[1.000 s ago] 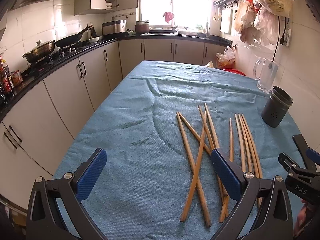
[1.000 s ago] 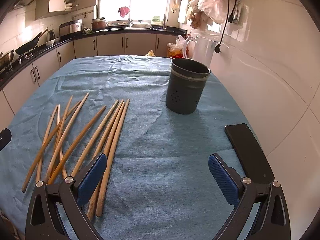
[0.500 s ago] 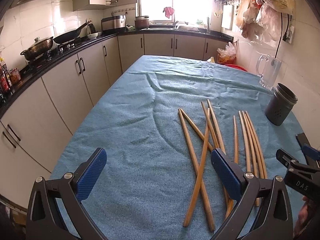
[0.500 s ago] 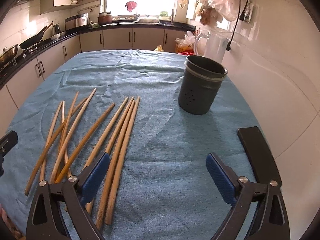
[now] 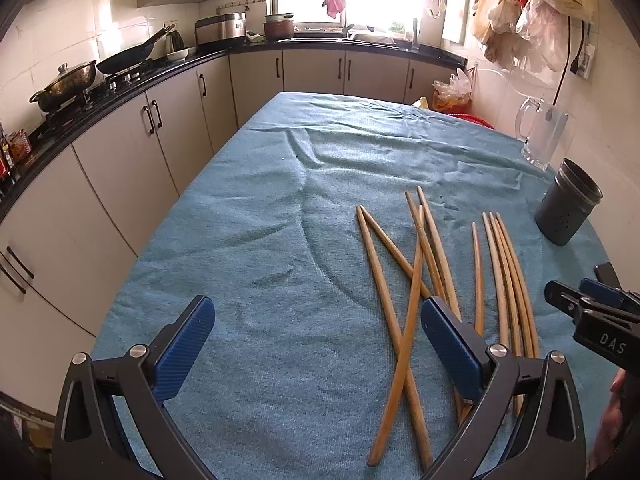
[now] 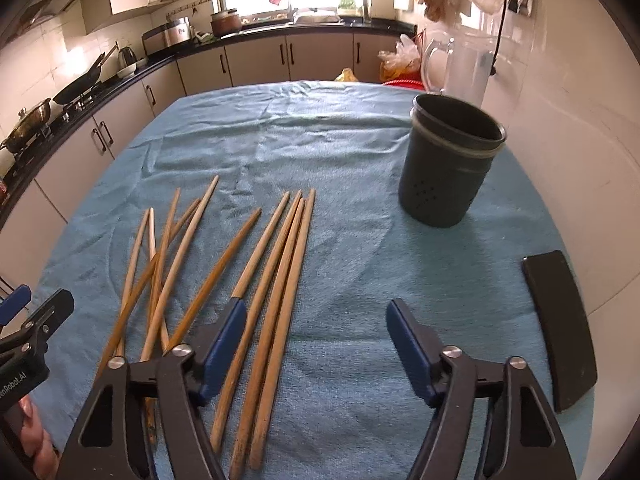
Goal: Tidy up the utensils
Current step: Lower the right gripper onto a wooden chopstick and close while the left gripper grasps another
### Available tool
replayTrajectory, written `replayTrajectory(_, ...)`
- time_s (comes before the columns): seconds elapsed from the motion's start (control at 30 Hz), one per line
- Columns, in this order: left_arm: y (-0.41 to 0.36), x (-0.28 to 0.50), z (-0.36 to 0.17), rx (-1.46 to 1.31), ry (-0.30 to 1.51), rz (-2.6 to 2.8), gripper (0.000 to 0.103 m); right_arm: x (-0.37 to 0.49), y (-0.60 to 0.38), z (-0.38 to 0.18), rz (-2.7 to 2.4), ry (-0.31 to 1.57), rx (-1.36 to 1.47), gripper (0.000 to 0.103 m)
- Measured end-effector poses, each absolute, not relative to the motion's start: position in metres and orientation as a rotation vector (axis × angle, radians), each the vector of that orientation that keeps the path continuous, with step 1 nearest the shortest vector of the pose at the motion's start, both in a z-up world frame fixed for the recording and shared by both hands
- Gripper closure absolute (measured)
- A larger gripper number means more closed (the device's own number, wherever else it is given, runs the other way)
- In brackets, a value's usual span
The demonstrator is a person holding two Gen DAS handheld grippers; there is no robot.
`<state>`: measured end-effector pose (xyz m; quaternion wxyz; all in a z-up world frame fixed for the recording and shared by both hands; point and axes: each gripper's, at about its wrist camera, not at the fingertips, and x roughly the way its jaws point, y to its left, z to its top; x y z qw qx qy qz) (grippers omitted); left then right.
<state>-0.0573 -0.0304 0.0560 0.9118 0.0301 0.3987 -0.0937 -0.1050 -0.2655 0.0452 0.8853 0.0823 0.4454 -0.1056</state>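
Several wooden chopsticks point(image 5: 416, 276) lie scattered on the blue tablecloth point(image 5: 260, 216); they also show in the right wrist view point(image 6: 276, 280). A dark grey utensil cup point(image 6: 448, 168) stands upright and empty beyond them, at the right in the left wrist view point(image 5: 568, 208). My left gripper point(image 5: 316, 340) is open and empty, low over the cloth, left of the pile. My right gripper point(image 6: 314, 344) is open and empty, its left finger point(image 6: 224, 340) over the right-hand chopsticks.
A black flat phone-like slab point(image 6: 560, 328) lies near the table's right edge by the tiled wall. A glass mug point(image 5: 544, 136) stands behind the cup. Kitchen counters point(image 5: 120, 80) with pans run along the left and back.
Both grippers have moved forward and lower toward the chopsticks. The right gripper's jaws have narrowed somewhat and shifted left over the right-hand chopsticks. Nothing has been picked up.
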Motion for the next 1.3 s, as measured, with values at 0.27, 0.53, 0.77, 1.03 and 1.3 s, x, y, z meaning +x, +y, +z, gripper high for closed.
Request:
replayTrajectory(0.27,-0.036,-0.053,0.054,0.070,0.830,-0.195,0.006,-0.092,-0.265,0.038,-0.187,0.970,0.193,0.048)
replayTrajectory(0.53,-0.038,-0.046,0.053,0.071,0.854,-0.218,0.030,-0.082,-0.272,0.031,-0.143,1.024,0.270,0.068)
replayTrajectory(0.77,-0.037,-0.020,0.049,0.011,0.958,-0.304,0.048,-0.069,-0.282,0.033,-0.098,1.050,0.357,0.071)
replayTrajectory(1.03,-0.049,0.015,0.036,0.000,1.059,-0.335,0.068,-0.047,-0.294,0.038,-0.103,1.062,0.405,0.072)
replayTrajectory(1.3,-0.064,0.025,0.026,0.044,1.096,-0.356,0.079,-0.022,-0.303,0.027,-0.164,1.113,0.393,0.085)
